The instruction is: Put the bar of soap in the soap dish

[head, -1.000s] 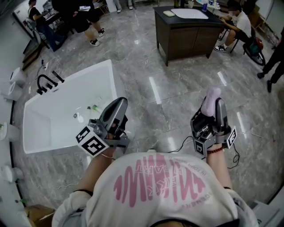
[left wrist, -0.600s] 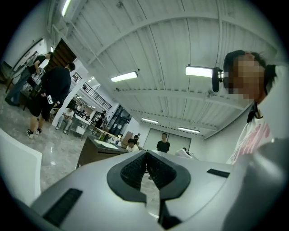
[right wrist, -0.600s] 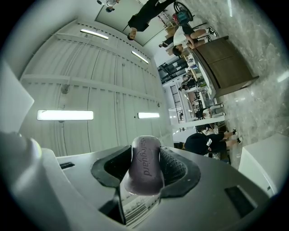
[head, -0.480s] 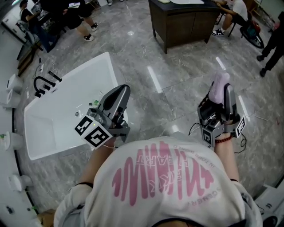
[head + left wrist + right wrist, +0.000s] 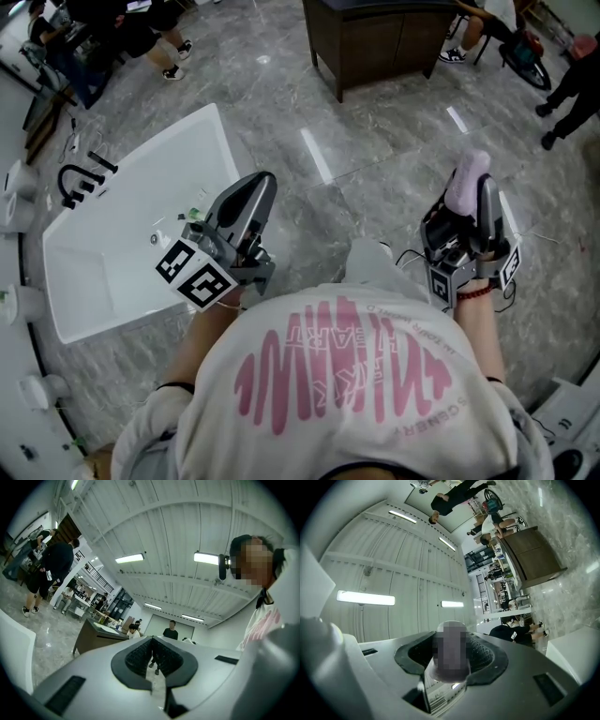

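A pale lilac bar of soap [image 5: 466, 178] stands upright between the jaws of my right gripper [image 5: 469, 195], which is shut on it, held above the grey marble floor at the right of the head view. In the right gripper view the soap [image 5: 450, 673] sits between the jaws, mostly under a blurred patch, and the right gripper [image 5: 451, 654] points up toward the ceiling. My left gripper [image 5: 253, 192] hangs over the near corner of the white bathtub [image 5: 112, 244], shut with nothing in it. In the left gripper view its jaws [image 5: 152, 660] meet. I cannot make out a soap dish.
A black faucet [image 5: 77, 178] stands on the tub's far left rim, and small items [image 5: 192, 217] lie on the ledge near my left gripper. A dark wooden cabinet [image 5: 394, 42] stands at the top. People sit and stand around the room's edges. A cable [image 5: 412, 258] trails on the floor.
The head view has shifted, so the tub and cabinet sit higher and further left. Both grippers keep their pose; the soap stays in the right one.
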`<state>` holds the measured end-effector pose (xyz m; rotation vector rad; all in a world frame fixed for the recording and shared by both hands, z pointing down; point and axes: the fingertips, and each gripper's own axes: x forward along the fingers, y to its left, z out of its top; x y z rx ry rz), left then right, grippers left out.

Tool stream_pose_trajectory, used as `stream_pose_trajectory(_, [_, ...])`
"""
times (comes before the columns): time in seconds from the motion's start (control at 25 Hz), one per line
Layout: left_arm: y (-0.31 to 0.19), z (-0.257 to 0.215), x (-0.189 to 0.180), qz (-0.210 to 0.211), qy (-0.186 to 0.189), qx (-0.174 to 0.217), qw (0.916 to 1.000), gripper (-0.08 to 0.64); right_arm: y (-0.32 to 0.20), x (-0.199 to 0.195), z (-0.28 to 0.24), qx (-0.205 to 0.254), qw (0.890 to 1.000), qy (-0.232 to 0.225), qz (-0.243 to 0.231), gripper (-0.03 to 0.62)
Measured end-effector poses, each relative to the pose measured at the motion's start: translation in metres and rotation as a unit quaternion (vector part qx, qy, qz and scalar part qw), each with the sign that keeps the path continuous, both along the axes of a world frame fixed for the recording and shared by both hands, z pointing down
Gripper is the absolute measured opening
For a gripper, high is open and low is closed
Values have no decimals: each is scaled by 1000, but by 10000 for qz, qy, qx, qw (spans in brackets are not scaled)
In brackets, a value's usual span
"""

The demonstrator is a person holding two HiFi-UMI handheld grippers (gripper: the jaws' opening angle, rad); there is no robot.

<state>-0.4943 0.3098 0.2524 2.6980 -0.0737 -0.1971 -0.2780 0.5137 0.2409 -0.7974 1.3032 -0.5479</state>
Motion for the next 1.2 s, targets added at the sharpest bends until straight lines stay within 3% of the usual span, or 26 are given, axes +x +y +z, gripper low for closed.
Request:
stream_pose_trajectory(0.28, [-12, 1, 17, -88, -19, 26, 10000, 9, -9, 22, 7, 31, 10000, -58, 70, 202])
stream_pose_trajectory(0.52, [-43, 4, 85, -123, -79, 24, 9999, 11, -51, 94, 14, -57, 10000, -51, -53, 202])
stream_pose_trajectory(0.92, [-92, 17, 169, -426, -219, -212, 9986, 11, -117, 178, 23, -225, 9985, -147, -470, 202])
stream_pose_trajectory(1.2, [-98, 23, 195, -458, -220, -158, 9986, 9, -124, 200, 30, -202, 9981, -207, -544, 202])
